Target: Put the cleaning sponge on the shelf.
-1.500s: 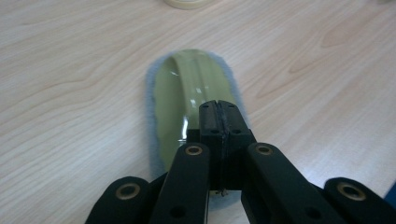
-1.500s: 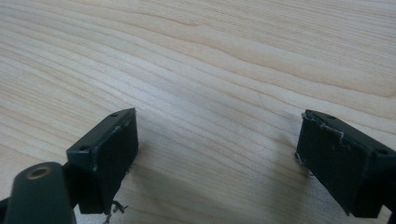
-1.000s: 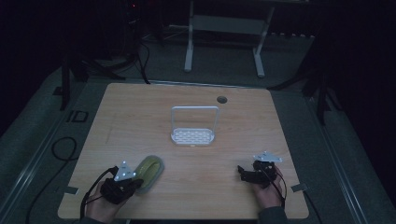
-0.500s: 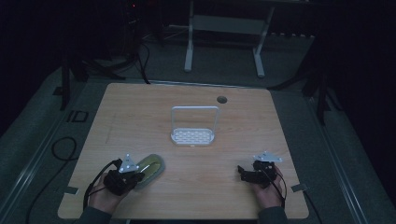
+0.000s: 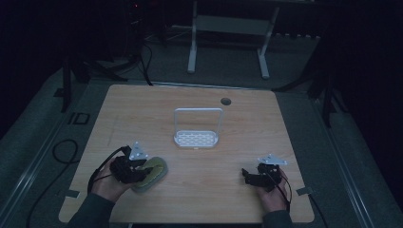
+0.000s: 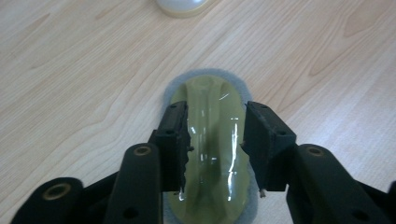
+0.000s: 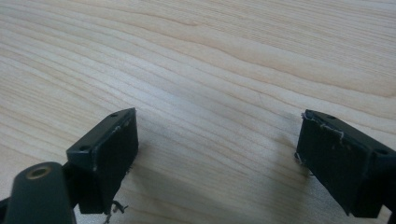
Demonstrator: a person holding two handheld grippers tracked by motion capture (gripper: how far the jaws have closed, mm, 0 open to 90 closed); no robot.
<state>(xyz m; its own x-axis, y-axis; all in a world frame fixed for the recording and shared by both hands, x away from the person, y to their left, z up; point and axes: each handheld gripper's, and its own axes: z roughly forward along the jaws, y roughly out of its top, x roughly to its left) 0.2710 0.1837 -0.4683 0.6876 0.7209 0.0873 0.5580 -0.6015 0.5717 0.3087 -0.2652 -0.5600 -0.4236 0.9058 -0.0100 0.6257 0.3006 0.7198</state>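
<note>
My left hand-held gripper [image 6: 215, 140] has just been opening, its jaws now flanking the glossy olive-green oval scrubber with a grey felt base [image 6: 210, 135] that lies on the light wooden tabletop [image 5: 228, 190], near its front left. My right hand-held gripper [image 7: 215, 163] hovers spread wide over bare wood, with a white wire-handled slotted tray [image 5: 197, 139] mid-table.

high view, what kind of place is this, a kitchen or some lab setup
Most likely a dim lab or recording room, not a kitchen: a bare wooden table on grey carpet, black stands and cables around it, and a white metal frame behind.
</note>
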